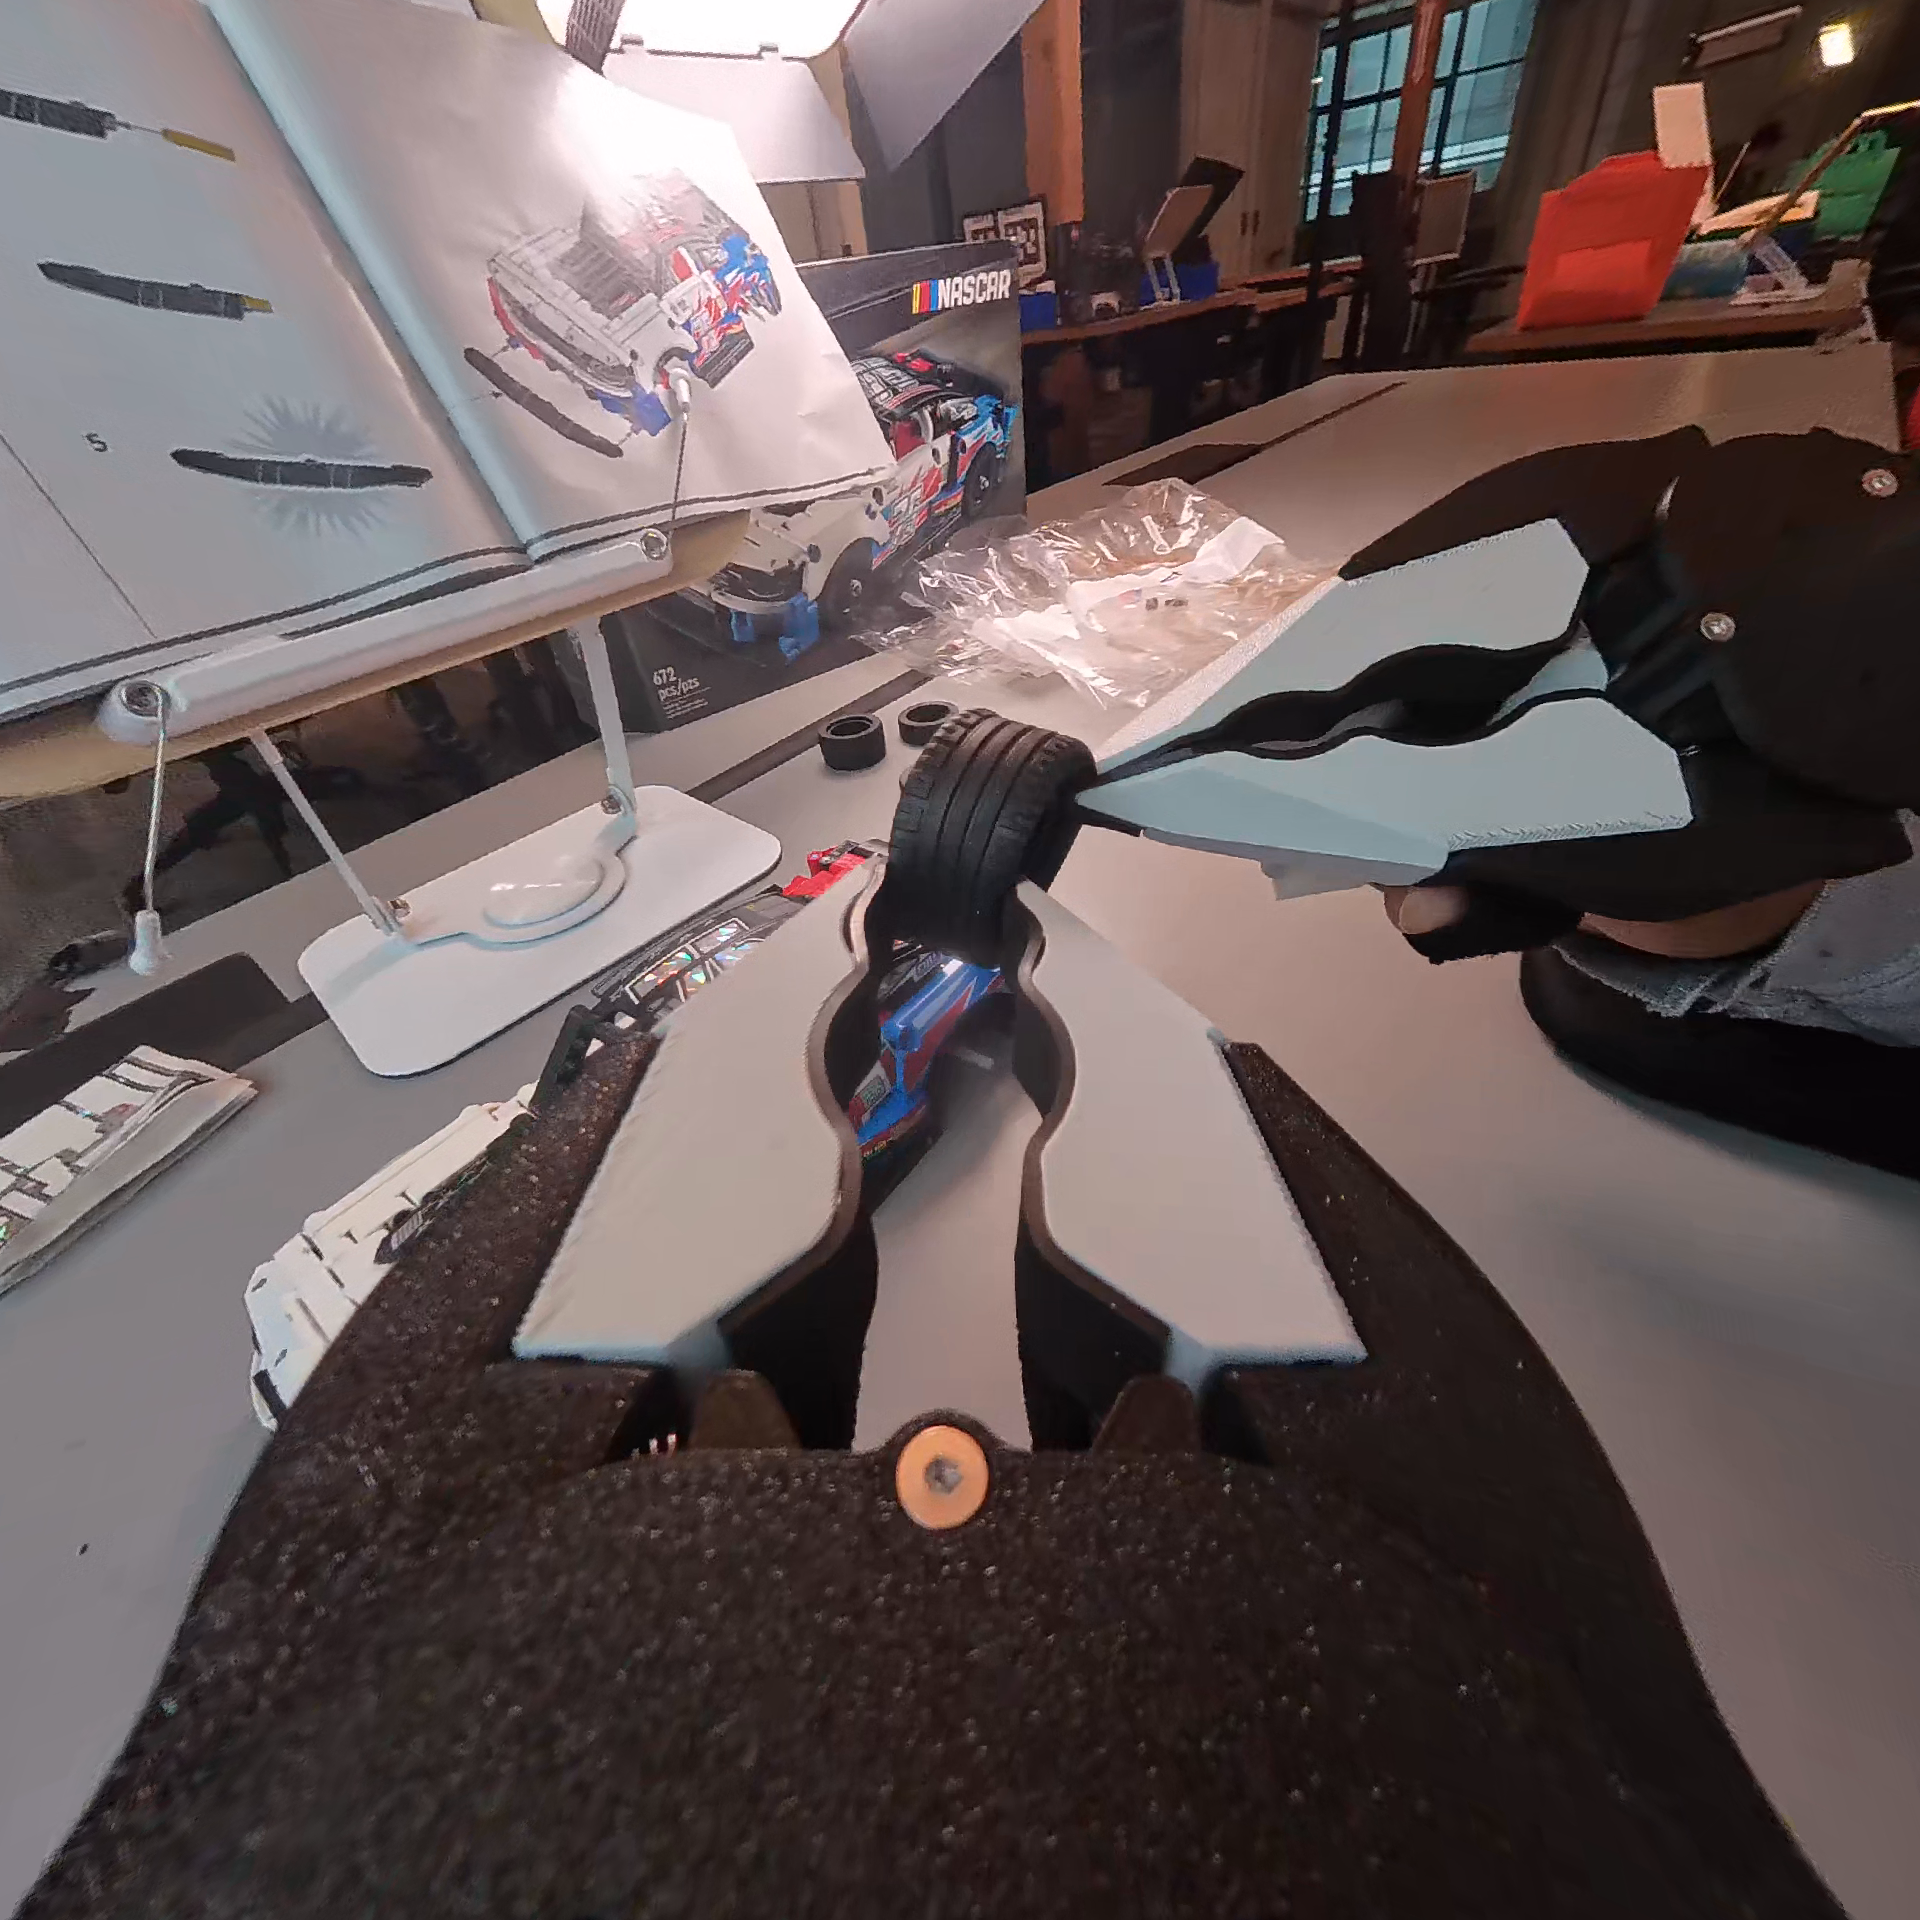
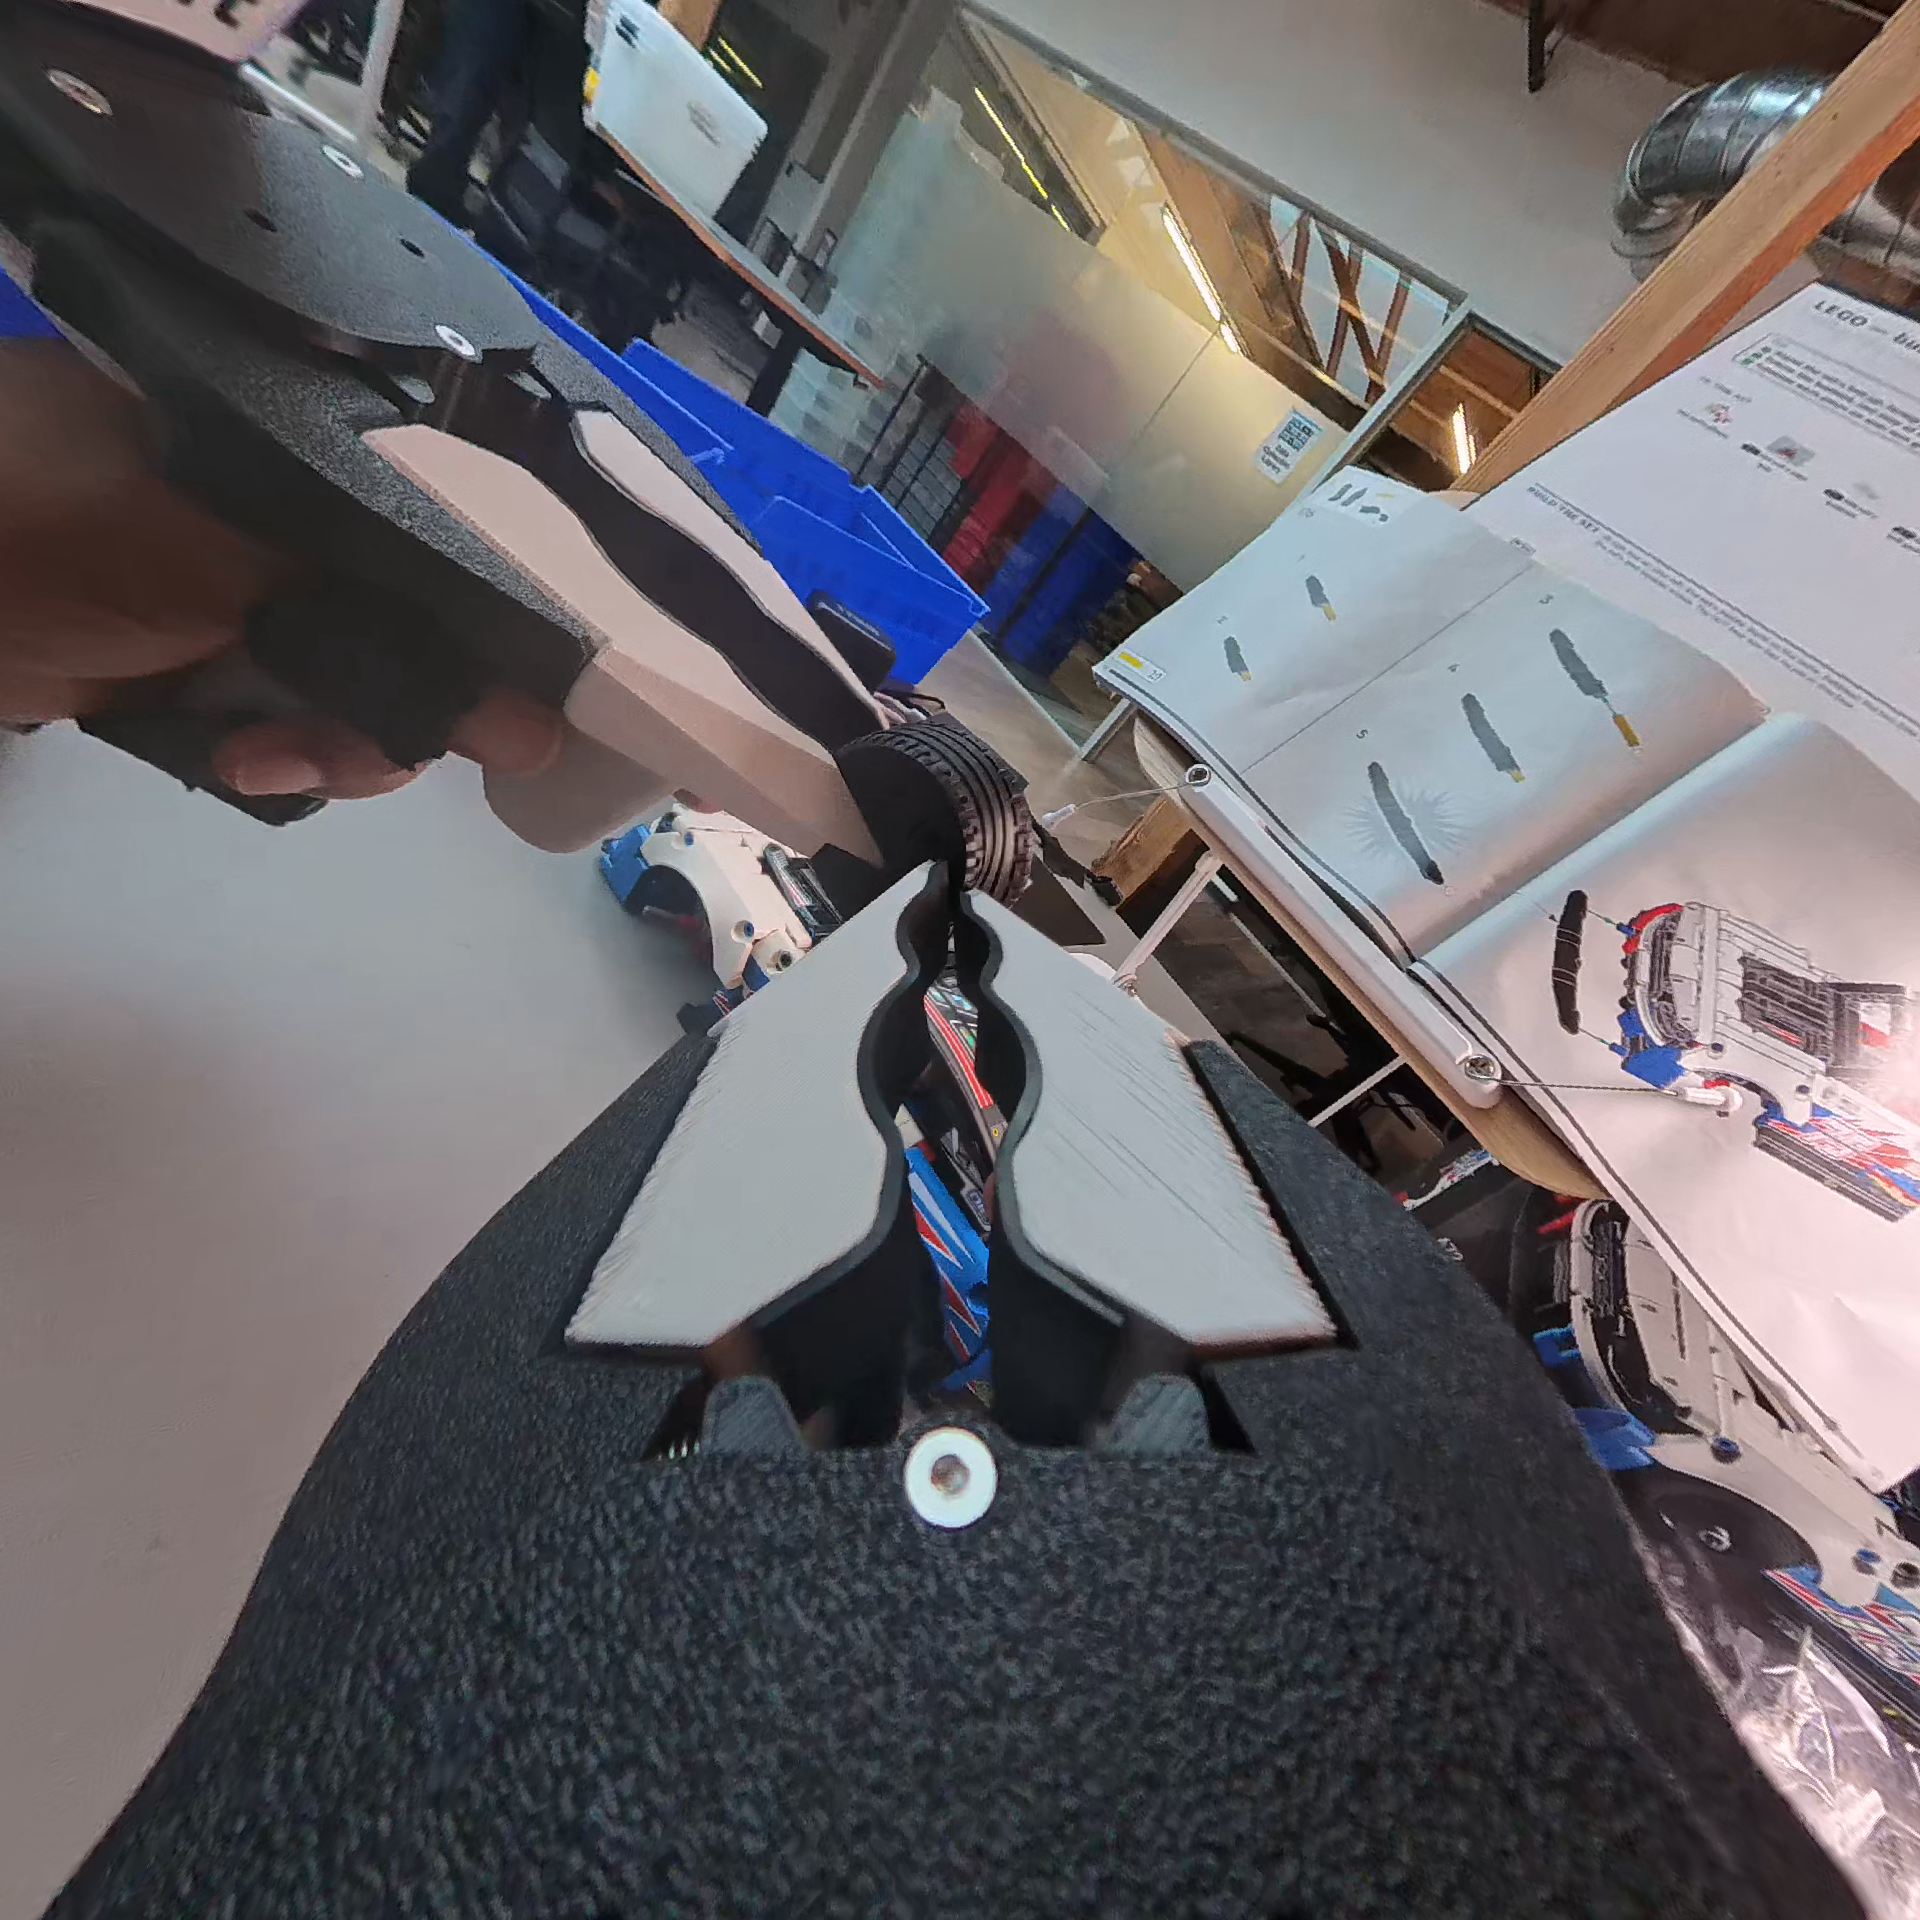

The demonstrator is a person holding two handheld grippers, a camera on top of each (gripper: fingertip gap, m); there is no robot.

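Two sets of hand-held tongs meet over a grey counter [image 1: 1351, 1195] to grip one small black rubber tyre [image 1: 982, 821] above a partly built toy race car [image 1: 914, 1049]. The left tongs [image 1: 940, 920] are closed to a narrow gap, pinching the tyre's lower edge at their tips. The right tongs [image 1: 1091, 795] come in from the side, nearly shut, nipping the tyre's sidewall; in the right wrist view the same tyre [image 2: 951, 810] sits just past the right tongs' tips [image 2: 951, 899], with the left tongs [image 2: 852, 821] pressed to its face. The tyre looks light, soft and grippy, likely to flex under pressure, so a hold across the tread or rim edge seems safest. Two more small tyres [image 1: 888, 732] lie on the counter beyond, near crumpled clear plastic bags [image 1: 1091, 603]. An open instruction booklet [image 1: 312, 364] rests on a white stand [image 1: 540, 914], with the kit's box [image 1: 914, 416] behind it.
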